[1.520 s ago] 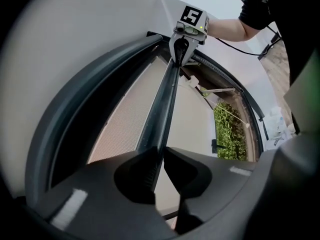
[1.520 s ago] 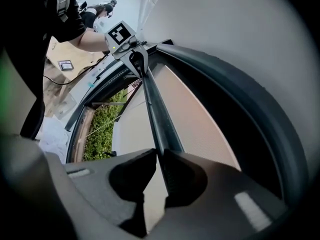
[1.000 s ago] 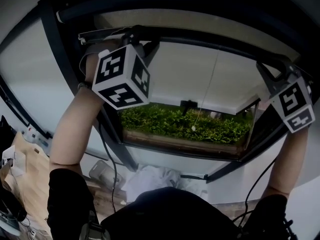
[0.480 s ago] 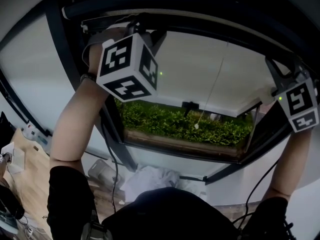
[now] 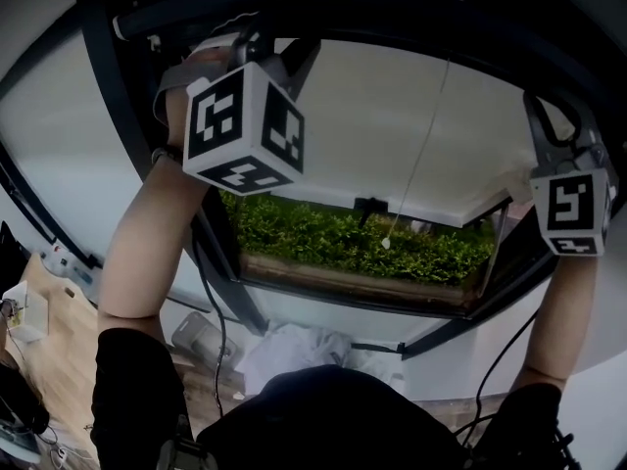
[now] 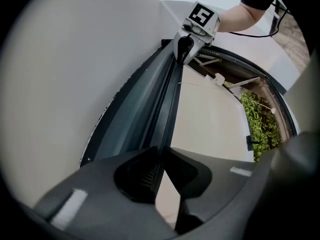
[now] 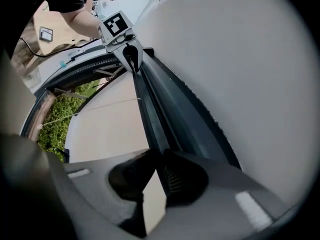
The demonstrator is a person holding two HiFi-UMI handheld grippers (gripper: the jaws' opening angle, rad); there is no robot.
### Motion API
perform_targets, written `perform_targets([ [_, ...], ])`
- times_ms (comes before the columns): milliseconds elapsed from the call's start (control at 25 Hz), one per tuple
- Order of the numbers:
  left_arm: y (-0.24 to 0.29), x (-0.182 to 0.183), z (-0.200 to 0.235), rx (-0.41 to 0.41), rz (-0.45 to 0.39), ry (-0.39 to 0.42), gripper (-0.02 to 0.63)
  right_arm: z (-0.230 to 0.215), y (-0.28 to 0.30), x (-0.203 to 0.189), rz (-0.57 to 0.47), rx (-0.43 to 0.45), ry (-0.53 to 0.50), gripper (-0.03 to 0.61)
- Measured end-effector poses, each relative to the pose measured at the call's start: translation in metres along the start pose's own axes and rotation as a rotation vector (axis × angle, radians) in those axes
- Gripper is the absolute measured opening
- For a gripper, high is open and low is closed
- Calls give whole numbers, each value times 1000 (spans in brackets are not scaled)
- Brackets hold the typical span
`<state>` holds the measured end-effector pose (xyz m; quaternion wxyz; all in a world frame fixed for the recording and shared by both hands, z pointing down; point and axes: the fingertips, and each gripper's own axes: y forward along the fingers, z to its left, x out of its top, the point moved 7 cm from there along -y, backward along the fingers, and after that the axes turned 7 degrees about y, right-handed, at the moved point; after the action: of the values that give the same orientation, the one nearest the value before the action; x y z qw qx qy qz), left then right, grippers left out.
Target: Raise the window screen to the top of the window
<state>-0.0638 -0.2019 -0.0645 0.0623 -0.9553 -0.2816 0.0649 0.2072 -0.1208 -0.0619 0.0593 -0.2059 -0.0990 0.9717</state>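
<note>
Two grippers, left gripper (image 5: 247,49) and right gripper (image 5: 545,116), reach high under the frame (image 5: 110,96) top in the head view. Left gripper view: narrow jaws, just eased wider, pinch the screen's bar (image 6: 169,101). Right gripper view: jaws nearly together, pinching it too. You seem to be finishing the raise; next, seat the bar against the top

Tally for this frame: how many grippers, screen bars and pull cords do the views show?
Grippers: 2 (left gripper, jaws just opened slightly, screen bar between them; right gripper, gripping the same bar)
Screen bar: 1
Pull cord: 1
Total: 4
</note>
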Motion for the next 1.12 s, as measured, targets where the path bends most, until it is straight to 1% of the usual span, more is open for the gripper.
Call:
perform_targets([
  [120,0,2,-4,75,14,11,49,5,0,-6,-56,-81,-16,56],
  [240,0,4,-9,158,11,13,49,8,-2,-10,-84,-166,-26,56],
  [320,0,4,-12,199,0,-12,49,11,-3,-9,-102,-210,-9,57],
  [440,-4,1,-12,224,-14,-64,51,15,-6,-9,-121,-229,1,57],
  [520,-11,1,-12,238,-24,-98,49,20,-12,-11,-124,-215,8,57],
  [600,-20,0,-16,250,-47,-143,48,29,-17,-17,-121,-181,33,57],
  [680,-28,-3,-24,237,-79,-225,45,39,-21,-25,-120,-142,72,57],
  [800,-33,-10,-45,191,-126,-359,36,57,-23,-41,-119,-83,170,57],
  [880,-30,-18,-64,189,-139,-421,33,71,-22,-52,-90,-53,210,57],
  [960,-25,-27,-84,194,-131,-478,30,84,-19,-59,-70,-29,234,57],
  [1040,-21,-33,-103,177,-116,-532,25,96,-18,-64,-90,2,299,57],
  [1120,-18,-36,-118,152,-125,-598,22,107,-20,-70,-115,27,397,55],
])
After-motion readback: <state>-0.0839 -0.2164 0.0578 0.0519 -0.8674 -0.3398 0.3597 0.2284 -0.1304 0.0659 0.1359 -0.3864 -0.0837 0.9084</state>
